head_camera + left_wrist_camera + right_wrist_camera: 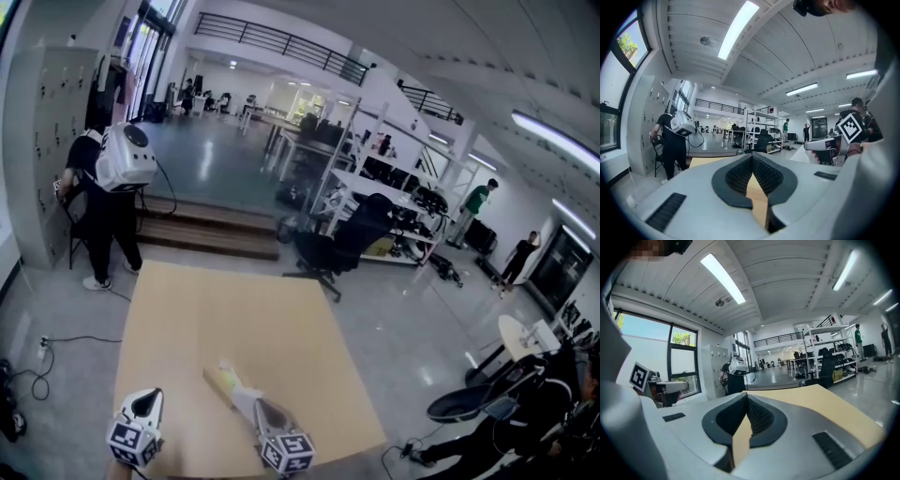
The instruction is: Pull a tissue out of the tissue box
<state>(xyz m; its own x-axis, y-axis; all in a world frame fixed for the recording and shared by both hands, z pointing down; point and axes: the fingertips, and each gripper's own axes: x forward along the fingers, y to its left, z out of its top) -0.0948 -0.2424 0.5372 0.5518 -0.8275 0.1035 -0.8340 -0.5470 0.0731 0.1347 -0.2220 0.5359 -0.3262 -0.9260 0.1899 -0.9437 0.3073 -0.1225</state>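
In the head view a tan tissue box [221, 379] lies slantwise on the light wooden table [234, 309], near its front edge, with a white tissue [246, 397] sticking out of its near end. My right gripper [265, 410] is just in front of that tissue, its tip close over it, and I cannot tell whether they touch. My left gripper [145, 401] hovers to the left of the box, apart from it. Both point almost level across the room. In the left gripper view my left gripper [752, 157] is shut and empty. My right gripper [746, 397] is likewise shut with nothing showing between its pads. Neither gripper view shows the box.
A person with a white backpack [111, 178] stands at grey lockers beyond the table's far left corner. Wooden steps [206, 230] and a black office chair [339, 246] lie past the far edge. Metal shelving [384, 187] and other people are farther right.
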